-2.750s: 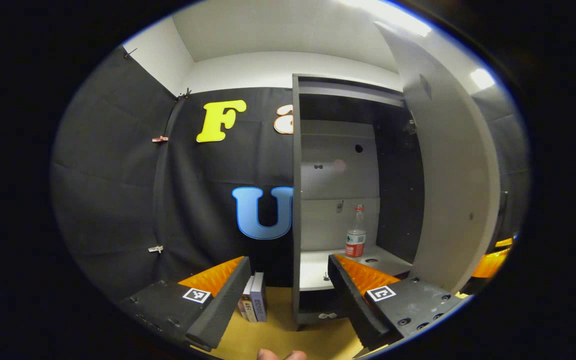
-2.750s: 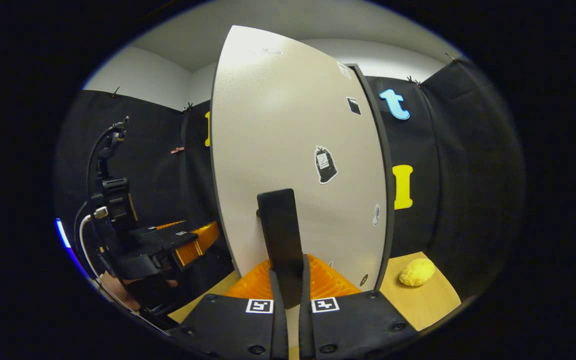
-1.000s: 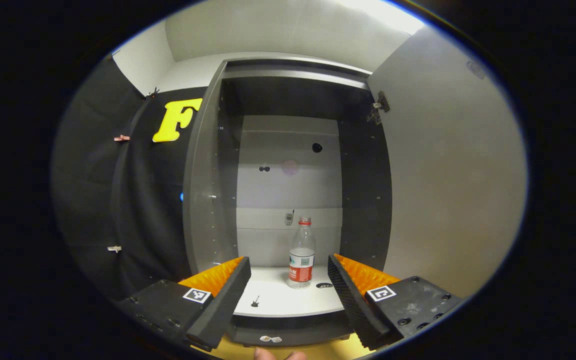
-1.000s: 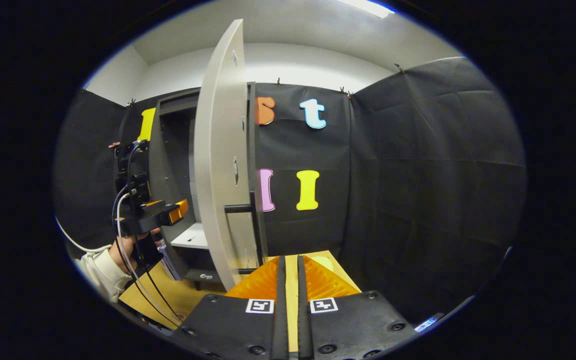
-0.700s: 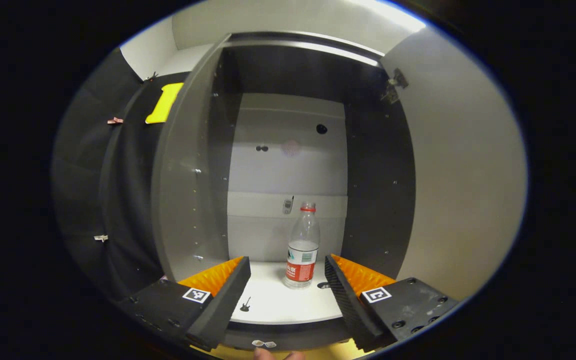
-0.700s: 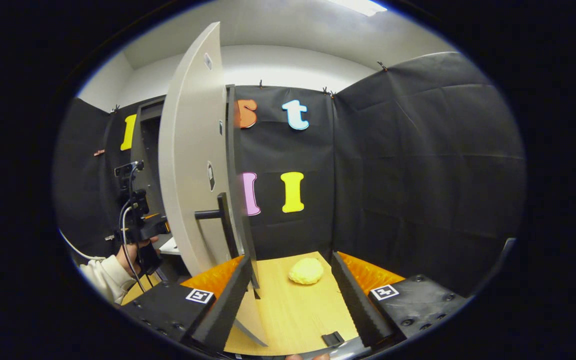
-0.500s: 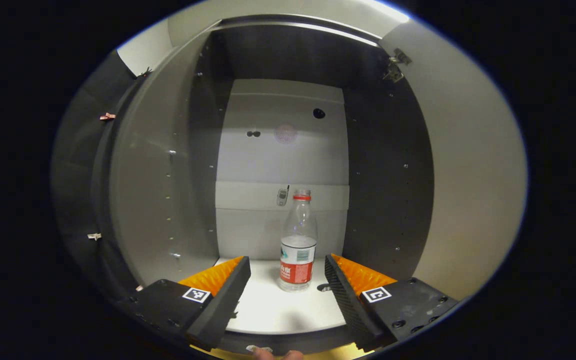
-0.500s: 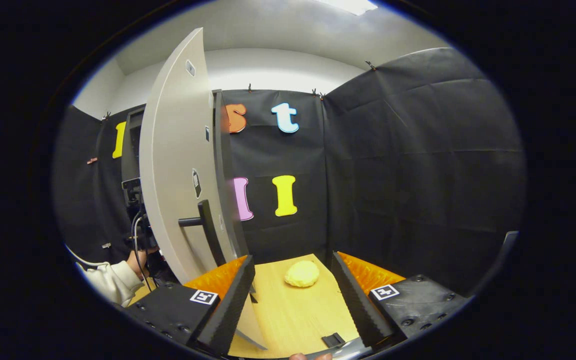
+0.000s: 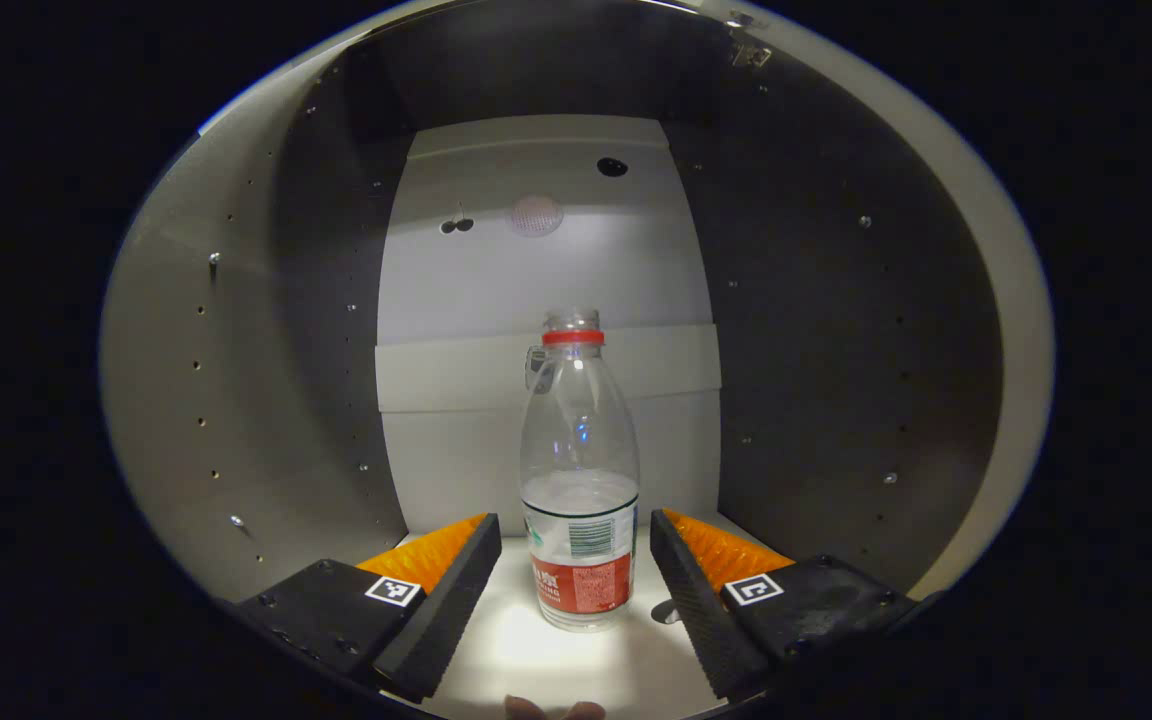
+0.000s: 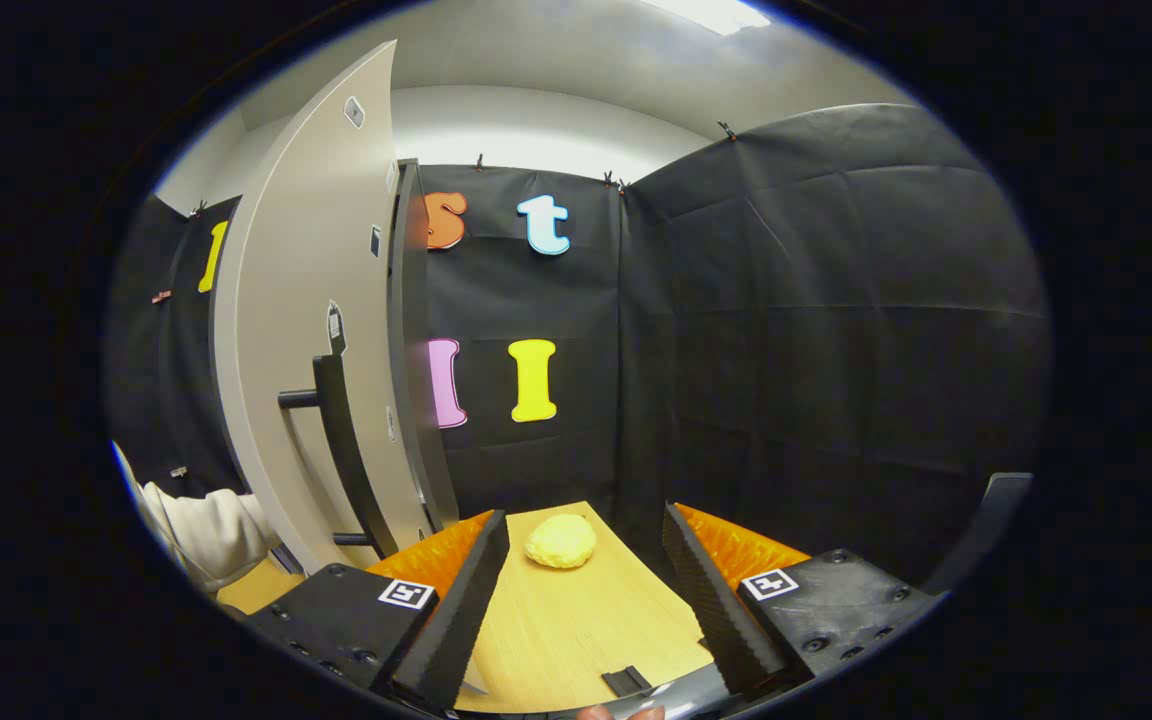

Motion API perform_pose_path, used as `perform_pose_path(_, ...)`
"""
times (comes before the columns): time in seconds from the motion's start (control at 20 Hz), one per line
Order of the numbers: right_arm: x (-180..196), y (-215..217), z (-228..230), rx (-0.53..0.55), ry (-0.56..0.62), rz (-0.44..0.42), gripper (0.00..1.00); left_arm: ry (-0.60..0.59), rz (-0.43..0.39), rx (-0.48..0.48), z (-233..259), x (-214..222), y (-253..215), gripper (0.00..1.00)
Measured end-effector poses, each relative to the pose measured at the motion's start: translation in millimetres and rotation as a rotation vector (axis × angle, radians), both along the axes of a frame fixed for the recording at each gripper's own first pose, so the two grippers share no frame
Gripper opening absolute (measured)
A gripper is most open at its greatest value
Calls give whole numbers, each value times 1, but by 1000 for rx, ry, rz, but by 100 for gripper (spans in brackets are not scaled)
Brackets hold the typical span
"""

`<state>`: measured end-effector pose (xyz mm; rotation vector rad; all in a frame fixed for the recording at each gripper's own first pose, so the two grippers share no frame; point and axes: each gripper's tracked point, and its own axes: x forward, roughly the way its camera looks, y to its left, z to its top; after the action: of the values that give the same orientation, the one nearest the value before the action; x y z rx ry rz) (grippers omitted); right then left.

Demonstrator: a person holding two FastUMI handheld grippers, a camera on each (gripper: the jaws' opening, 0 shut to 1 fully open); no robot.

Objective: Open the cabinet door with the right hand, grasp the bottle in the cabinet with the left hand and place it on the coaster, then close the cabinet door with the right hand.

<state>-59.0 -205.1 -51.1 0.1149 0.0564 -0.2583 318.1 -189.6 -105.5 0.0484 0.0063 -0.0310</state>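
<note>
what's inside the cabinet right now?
One clear bottle with a red cap ring, upright on the white shelf, between the open left gripper fingers. The shelf's front corners are hidden behind the fingers.

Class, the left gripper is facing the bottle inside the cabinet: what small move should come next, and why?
Probably close the left gripper on the bottle: it stands upright on the shelf between the open fingers, neither visibly touching it.
</note>
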Motion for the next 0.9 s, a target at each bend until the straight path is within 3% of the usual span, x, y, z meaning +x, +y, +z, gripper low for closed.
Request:
perform_pose_path(0.1, 3, -4, -3, 2, 8, -5, 95, 45, 40, -8, -6, 5, 4, 95)
perform_pose_path(0.2, 3, -3, -5, 15, 3, -3, 95, 13, 31, -38, 4, 13, 0, 94)
perform_pose_path(0.4, 3, 1, -7, 11, 3, 13, 95, 8, 21, 30, 5, 16, -6, 94)
perform_pose_path(0.5, 1, 6, -7, 12, 2, 23, 95, 9, 23, 36, 5, 15, -4, 81)
perform_pose_path(0.7, 1, 11, -10, 15, 3, 39, 95, 20, 35, 0, 7, 9, -1, 76)
perform_pose_path(0.9, 3, 11, -9, 5, -7, 47, 96, -9, 36, -49, 25, -27, 12, 76)
